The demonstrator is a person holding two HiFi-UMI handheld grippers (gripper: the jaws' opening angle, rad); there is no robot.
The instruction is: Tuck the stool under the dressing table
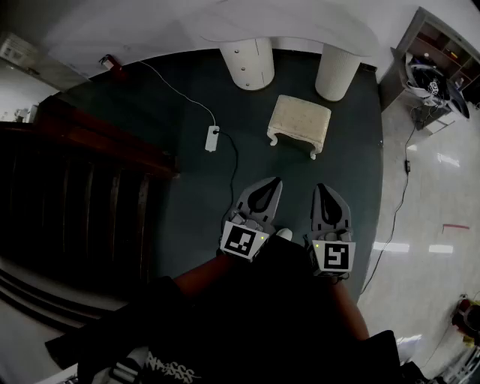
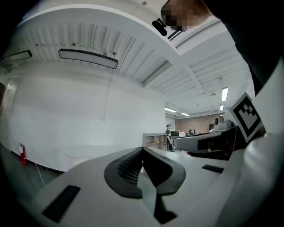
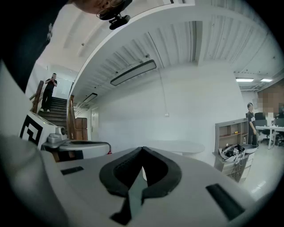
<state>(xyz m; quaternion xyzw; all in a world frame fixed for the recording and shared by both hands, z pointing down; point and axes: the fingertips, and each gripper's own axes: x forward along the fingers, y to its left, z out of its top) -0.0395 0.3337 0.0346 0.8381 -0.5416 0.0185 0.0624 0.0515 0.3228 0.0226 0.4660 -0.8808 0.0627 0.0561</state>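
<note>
In the head view the stool stood out on the dark floor, just short of the gap between the two white pedestals of the dressing table, well apart from the left tongs and right tongs, which were held side by side and aimed at it, probably for a two-handed push. The left gripper view showed its jaws closed on nothing, fitting a shove rather than a grasp. The right gripper view showed the same closed, empty jaws facing the table; only square marker patterns appeared, no readable brand or writing
</note>
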